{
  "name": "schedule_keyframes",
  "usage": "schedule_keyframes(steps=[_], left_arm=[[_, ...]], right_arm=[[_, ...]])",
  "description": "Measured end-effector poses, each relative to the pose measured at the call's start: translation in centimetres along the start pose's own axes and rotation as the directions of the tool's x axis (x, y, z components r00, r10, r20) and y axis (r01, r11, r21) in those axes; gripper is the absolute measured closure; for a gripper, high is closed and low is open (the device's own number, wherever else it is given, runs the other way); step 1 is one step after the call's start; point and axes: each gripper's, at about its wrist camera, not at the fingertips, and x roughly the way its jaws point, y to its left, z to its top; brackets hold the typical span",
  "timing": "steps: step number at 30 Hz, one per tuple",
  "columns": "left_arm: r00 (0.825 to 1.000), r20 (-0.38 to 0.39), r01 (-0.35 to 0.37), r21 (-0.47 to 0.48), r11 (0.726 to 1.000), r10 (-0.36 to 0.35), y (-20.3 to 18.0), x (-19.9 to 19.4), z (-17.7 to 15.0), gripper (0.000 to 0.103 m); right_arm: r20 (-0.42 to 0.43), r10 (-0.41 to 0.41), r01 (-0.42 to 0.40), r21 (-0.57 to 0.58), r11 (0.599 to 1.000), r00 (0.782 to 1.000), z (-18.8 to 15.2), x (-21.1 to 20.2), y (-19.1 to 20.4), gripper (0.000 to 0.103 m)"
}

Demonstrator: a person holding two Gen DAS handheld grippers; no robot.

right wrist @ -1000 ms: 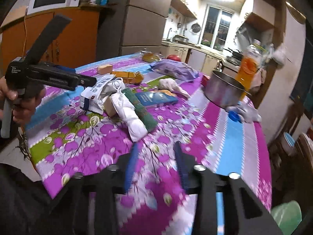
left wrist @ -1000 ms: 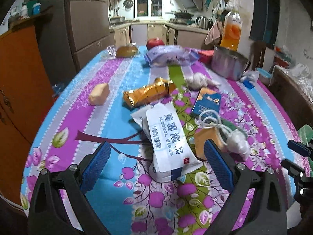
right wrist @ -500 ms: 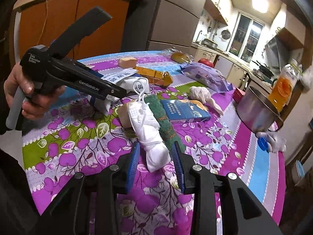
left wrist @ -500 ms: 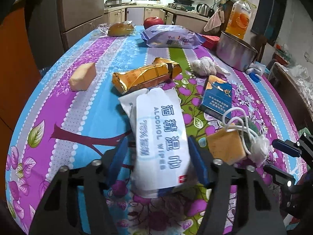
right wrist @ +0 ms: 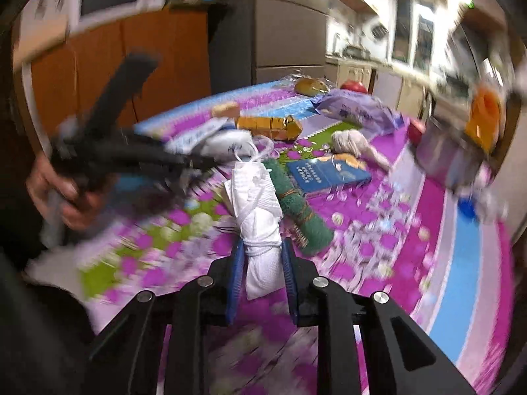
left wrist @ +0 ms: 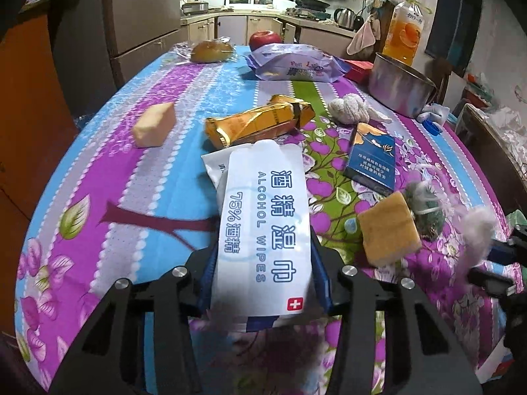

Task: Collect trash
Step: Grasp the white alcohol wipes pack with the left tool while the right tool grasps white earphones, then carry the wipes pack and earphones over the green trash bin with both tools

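The white alcohol-wipes packet (left wrist: 263, 223) lies lengthwise between the closing left gripper (left wrist: 263, 276), pointing away from it. Just right of the packet, the right gripper (right wrist: 262, 276) closes on a white rolled mask (right wrist: 258, 217).

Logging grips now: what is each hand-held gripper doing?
Left hand-held gripper: closing on the alcohol wipes pack.
Right hand-held gripper: closing on the white face mask.
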Motion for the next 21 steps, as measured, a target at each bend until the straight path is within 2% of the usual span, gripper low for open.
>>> schedule_keyframes(steps=[2, 4, 8, 11, 14, 18, 21], left_arm=[[1.0, 0.013, -0.009, 0.004, 1.0, 0.009, 0.1, -0.9, -0.4, 0.058], [0.999, 0.036, -0.037, 0.015, 0.999, 0.036, 0.0, -2.1, -0.7, 0.058], [0.989, 0.112, -0.1, 0.054, 0.994, 0.093, -1.2, -5.0, -0.9, 0.058], [0.984, 0.158, -0.098, 0.086, 0.991, 0.084, -2.8, -7.2, -0.7, 0.058], [0.981, 0.179, -0.096, 0.142, 0.985, 0.07, -5.1, -8.3, -0.3, 0.058], [0.974, 0.224, -0.092, 0.241, 0.966, 0.037, -9.6, -9.3, 0.5, 0.058], [0.976, 0.218, -0.065, 0.289, 0.955, 0.0, -12.5, -9.0, 0.9, 0.058]], right_arm=[[0.049, 0.07, -0.076, 0.131, 0.988, 0.996, -0.1, -2.5, -1.4, 0.079], [0.093, 0.069, -0.088, 0.221, 0.971, 0.993, -0.3, -4.8, -2.8, 0.079], [0.093, -0.089, 0.056, 0.309, 0.949, 0.992, -1.3, -8.2, -4.2, 0.079], [0.042, -0.196, 0.165, 0.387, 0.907, 0.98, -2.5, -9.8, -5.2, 0.079], [0.004, -0.226, 0.201, 0.447, 0.872, 0.974, -3.2, -11.0, -6.0, 0.079], [-0.037, -0.257, 0.246, 0.444, 0.862, 0.966, -3.8, -11.7, -6.3, 0.079], [-0.075, -0.28, 0.284, 0.429, 0.858, 0.957, -4.3, -12.1, -6.5, 0.079]])
